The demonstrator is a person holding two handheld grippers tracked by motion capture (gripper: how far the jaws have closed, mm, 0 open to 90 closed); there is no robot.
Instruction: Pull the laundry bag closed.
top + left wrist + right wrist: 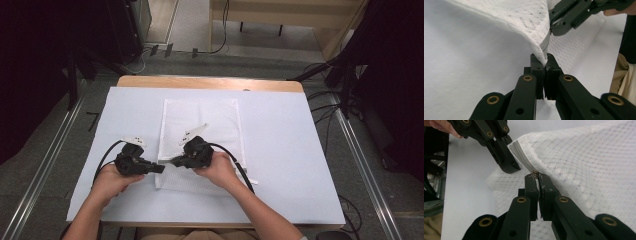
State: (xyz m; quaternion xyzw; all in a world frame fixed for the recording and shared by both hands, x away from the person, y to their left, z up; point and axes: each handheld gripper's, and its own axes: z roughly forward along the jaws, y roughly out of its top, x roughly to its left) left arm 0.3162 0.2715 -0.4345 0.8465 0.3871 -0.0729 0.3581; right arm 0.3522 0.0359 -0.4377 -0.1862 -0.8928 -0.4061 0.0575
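A white mesh bag [200, 125] lies flat on the white sheet, its near left corner lifted. My left gripper [161, 168] is shut on that corner, pinching the mesh edge beside the grey zipper tape [545, 43]; in its own view its jaws [543, 59] meet on the fabric. Just to its right, my right gripper [174, 161] is shut on a small brass zipper pull [535, 173] at the end of the tape [522, 155]. Both gripper tips sit close together, and the right gripper [554, 28] shows above the fold in the left gripper view.
The white sheet [280, 150] covers most of the wooden table [210, 82]. Black cables trail from both grippers over the sheet near the front edge. Dark stands and floor rails flank the table on both sides.
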